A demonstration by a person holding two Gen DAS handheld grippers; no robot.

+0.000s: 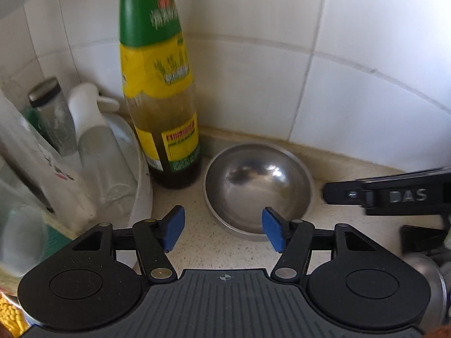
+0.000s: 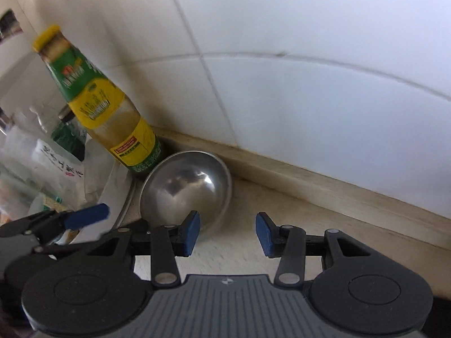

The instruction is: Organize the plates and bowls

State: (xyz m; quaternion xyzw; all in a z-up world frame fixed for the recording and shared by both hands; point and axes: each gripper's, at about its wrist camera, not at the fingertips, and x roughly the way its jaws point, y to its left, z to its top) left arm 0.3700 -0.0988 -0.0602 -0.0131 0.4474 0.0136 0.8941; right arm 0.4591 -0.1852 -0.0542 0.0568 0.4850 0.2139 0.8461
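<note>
From the left wrist view, the left tool (image 1: 222,226) is hovering low over a pale speckled stone worktop (image 1: 194,242), its two blue rubber pads spread wide apart with nothing between them. Just ahead, a round, shallow stainless steel bowl (image 1: 258,190) is sitting upright, mouth facing up, on the worktop close to the glossy white tiled wall (image 1: 352,70); its polished inside is mirroring the light. A tall glass sauce bottle (image 1: 162,90) with a green and yellow label is standing upright just left of the bowl. Further left, a white dish (image 1: 143,197) is holding clear jars. The black right tool (image 1: 329,194) is reaching in from the right edge. From the right wrist view, the right tool (image 2: 227,232) is also spreading its blue pads open over bare worktop (image 2: 231,250), gripping nothing. The same steel bowl (image 2: 186,186) is lying just beyond its left finger, in the corner beside the bottle (image 2: 107,107), below the tiled wall (image 2: 310,84). The left tool's blue pad (image 2: 87,215) is showing at the left.
</note>
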